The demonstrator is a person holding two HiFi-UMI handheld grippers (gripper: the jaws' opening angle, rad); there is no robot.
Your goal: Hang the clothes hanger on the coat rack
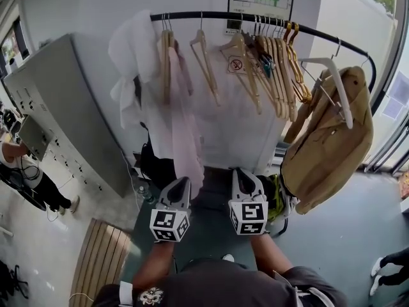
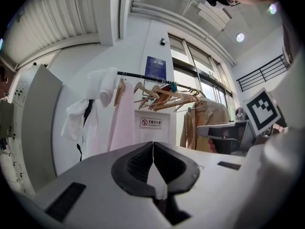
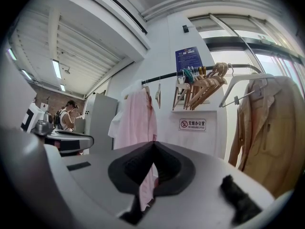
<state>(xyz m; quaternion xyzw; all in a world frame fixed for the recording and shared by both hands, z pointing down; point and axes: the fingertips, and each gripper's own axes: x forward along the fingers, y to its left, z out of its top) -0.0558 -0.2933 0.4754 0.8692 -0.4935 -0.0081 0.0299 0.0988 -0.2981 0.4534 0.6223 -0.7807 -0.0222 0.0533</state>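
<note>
Clothes hangers (image 1: 271,69) crowd the coat rack's (image 1: 211,15) right end beside a tan jacket (image 1: 329,146), white wall (image 1: 96,11) behind; your left gripper (image 1: 181,182) and right gripper (image 1: 246,173) both clenched, empty.

White wall (image 1: 96,5), grey cabinet (image 1: 57,107), dark floor (image 1: 339,235)

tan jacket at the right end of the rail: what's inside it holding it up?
A white hanger, hooked on the rail. Its hook and one arm show above the tan jacket. The rest of the hanger is covered by the fabric.
</note>
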